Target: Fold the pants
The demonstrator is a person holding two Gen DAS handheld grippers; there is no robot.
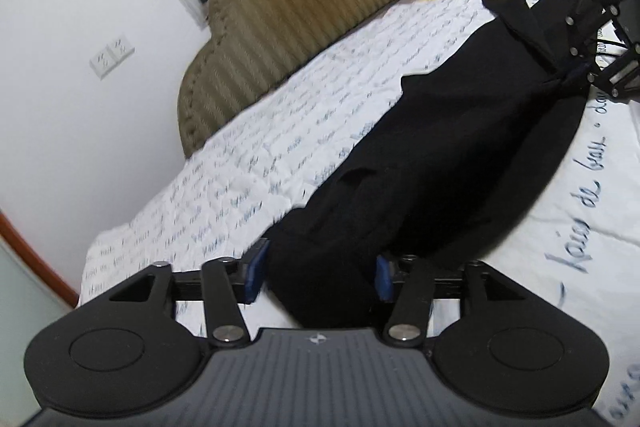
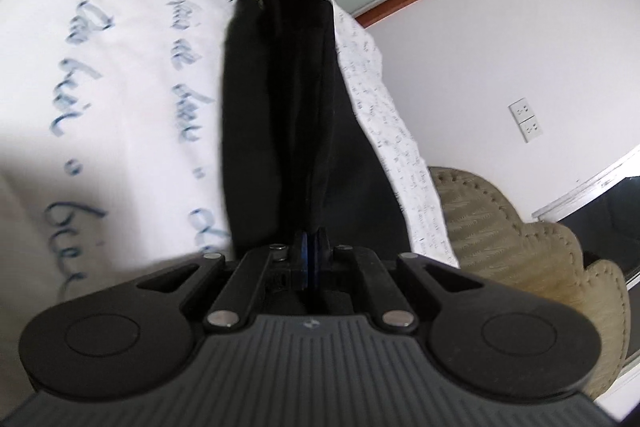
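Tongs (image 2: 308, 259) pinching pants (image 2: 280, 107), headboard (image 2: 500, 239) beyond

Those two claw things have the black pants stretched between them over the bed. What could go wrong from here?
1. The left gripper has its jaws apart around the black pants; its blue pads do not seem to press the cloth, so that end could slip out and slump.
2. The right gripper is shut on only a thin bunched edge, which a tug might pull free.
3. The pants hang in loose ridges over the bedsheet, so creases may get folded in.
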